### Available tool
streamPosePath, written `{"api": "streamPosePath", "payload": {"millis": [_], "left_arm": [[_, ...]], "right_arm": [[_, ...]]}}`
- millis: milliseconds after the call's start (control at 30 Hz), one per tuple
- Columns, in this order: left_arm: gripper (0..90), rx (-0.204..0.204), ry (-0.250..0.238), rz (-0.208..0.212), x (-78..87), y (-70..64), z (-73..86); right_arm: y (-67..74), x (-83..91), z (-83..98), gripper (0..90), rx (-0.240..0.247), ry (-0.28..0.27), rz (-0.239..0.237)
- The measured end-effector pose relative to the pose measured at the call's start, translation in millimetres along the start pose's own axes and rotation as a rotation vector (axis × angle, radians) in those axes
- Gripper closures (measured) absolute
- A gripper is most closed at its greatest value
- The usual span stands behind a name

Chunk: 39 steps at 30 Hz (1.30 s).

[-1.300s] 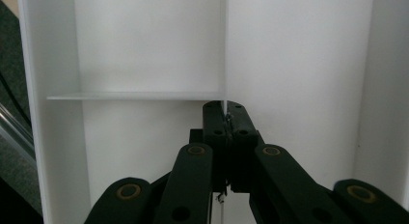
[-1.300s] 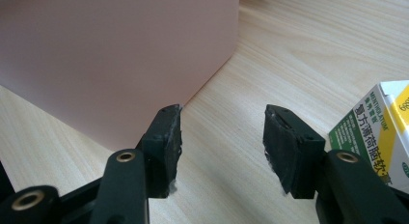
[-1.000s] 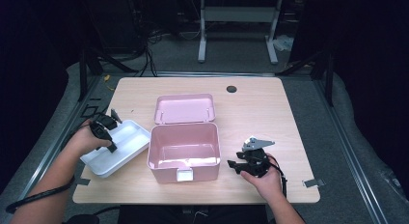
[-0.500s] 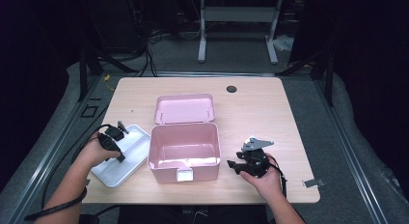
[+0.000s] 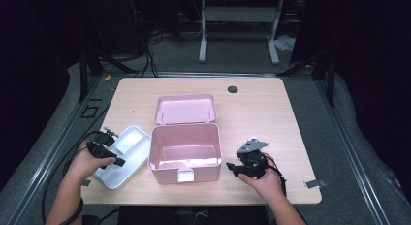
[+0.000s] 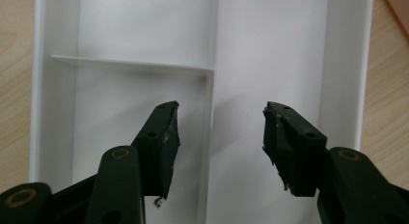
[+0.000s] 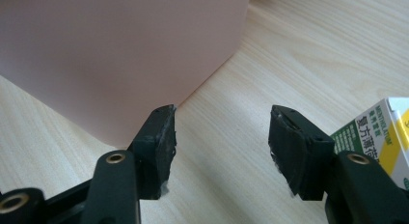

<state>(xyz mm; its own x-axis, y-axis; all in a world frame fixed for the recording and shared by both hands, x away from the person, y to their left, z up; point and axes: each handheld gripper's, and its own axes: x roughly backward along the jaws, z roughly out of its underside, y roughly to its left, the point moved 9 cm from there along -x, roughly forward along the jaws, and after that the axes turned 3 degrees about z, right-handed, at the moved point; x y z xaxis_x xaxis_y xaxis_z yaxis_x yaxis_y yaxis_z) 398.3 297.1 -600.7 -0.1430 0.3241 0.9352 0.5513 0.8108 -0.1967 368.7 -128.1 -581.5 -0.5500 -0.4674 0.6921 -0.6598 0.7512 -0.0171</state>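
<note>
Left gripper (image 5: 107, 148): I hold it over the white divided tray (image 5: 131, 142) at the lower left of the high view. In the left gripper view my jaws are spread wide with nothing between them, hanging above the tray's long inner divider (image 6: 211, 89). I judge I've put it there to be ready to take the tray by a wall or that divider.

White divided tray: it lies flat on the wooden table (image 5: 271, 113), just beside the left wall of the pink box (image 5: 184, 152). Its compartments look empty. Whether it touches the box I cannot tell.

Pink box: it sits at the centre front of the table, open, with its lid (image 5: 185, 108) tipped back flat behind it. The inside looks empty, so I read it as waiting to be filled, perhaps with the tray.

Right gripper (image 5: 249, 164): I rest it low at the lower centre-right of the high view, just beside the box's right wall. In the right gripper view the jaws are spread and empty, with the box's corner at the upper left of that frame. I'd say I'm keeping it parked clear of the work.

Small carton (image 7: 386, 132): a white, green and yellow printed packet shows at the right edge of the right gripper view, near my right jaw. Probably something to go in the box.
</note>
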Motion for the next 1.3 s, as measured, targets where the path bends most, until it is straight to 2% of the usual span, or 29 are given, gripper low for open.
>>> {"api": "streamPosePath", "payload": {"millis": [133, 200, 333, 400, 433, 467, 500, 533, 667, 833, 900, 1000, 1067, 1100, 1167, 1300], "left_arm": [[40.6, -0.005, -0.012, 0.012, 1.5, -2.1, 2.1], [40.1, 0.030, -0.011, 0.032, 3.3, -5.4, 3.7], [38.3, 0.005, -0.026, 0.014, 10.5, -6.8, 4.7], [36.9, 0.006, -0.036, 0.007, 13.1, -7.1, 4.1], [36.8, 0.005, -0.041, 0.007, 14.4, -7.5, 3.7], [36.3, 0.003, -0.045, 0.008, 15.2, -8.1, 3.5], [35.4, 0.001, -0.047, 0.010, 15.9, -8.9, 3.5], [35.4, 0.001, -0.048, 0.009, 16.5, -9.5, 3.3], [35.5, -0.015, -0.058, 0.016, 18.0, -13.5, 0.8], [35.6, -0.034, -0.075, 0.015, 19.5, -14.1, -1.4], [36.1, -0.029, -0.082, 0.021, 19.4, -14.4, -1.1], [36.1, -0.020, -0.090, 0.019, 20.1, -12.9, 0.1], [36.1, -0.008, -0.094, 0.027, 20.9, -13.2, 0.0], [36.2, 0.010, -0.095, 0.045, 22.9, -14.8, 0.7], [36.7, 0.008, -0.088, 0.049, 23.7, -15.4, 1.5], [36.9, 0.002, -0.054, 0.048, 24.1, -17.3, 4.8]], "right_arm": [[-1.9, 0.0, -2.8, 41.0, 0.008, 0.010, 0.013], [-2.5, 0.8, -5.0, 40.9, 0.006, 0.014, 0.011], [-3.4, 7.3, -14.4, 40.9, -0.007, 0.012, -0.016], [-5.8, 9.8, -19.0, 40.9, -0.007, 0.009, -0.029], [-7.7, 11.0, -19.5, 40.8, -0.008, 0.017, -0.012], [-12.6, 13.3, -19.0, 40.4, 0.008, 0.052, 0.029], [-14.8, 13.0, -24.2, 40.4, 0.012, 0.039, 0.002], [-14.8, 13.0, -24.2, 40.4, 0.012, 0.039, 0.002], [-26.0, 17.7, -36.7, 40.1, 0.026, 0.061, 0.020], [-33.6, 21.7, -45.9, 40.1, 0.049, 0.072, 0.034], [-40.9, 24.4, -50.8, 40.1, 0.075, 0.095, 0.060], [-49.1, 26.5, -55.5, 40.1, 0.085, 0.116, 0.080], [-51.2, 27.1, -57.2, 40.0, 0.086, 0.122, 0.083], [-54.7, 27.5, -60.0, 39.6, 0.095, 0.142, 0.077], [-55.9, 27.6, -60.8, 39.2, 0.094, 0.161, 0.077], [-62.9, 27.4, -65.9, 37.3, 0.129, 0.256, 0.093]]}}
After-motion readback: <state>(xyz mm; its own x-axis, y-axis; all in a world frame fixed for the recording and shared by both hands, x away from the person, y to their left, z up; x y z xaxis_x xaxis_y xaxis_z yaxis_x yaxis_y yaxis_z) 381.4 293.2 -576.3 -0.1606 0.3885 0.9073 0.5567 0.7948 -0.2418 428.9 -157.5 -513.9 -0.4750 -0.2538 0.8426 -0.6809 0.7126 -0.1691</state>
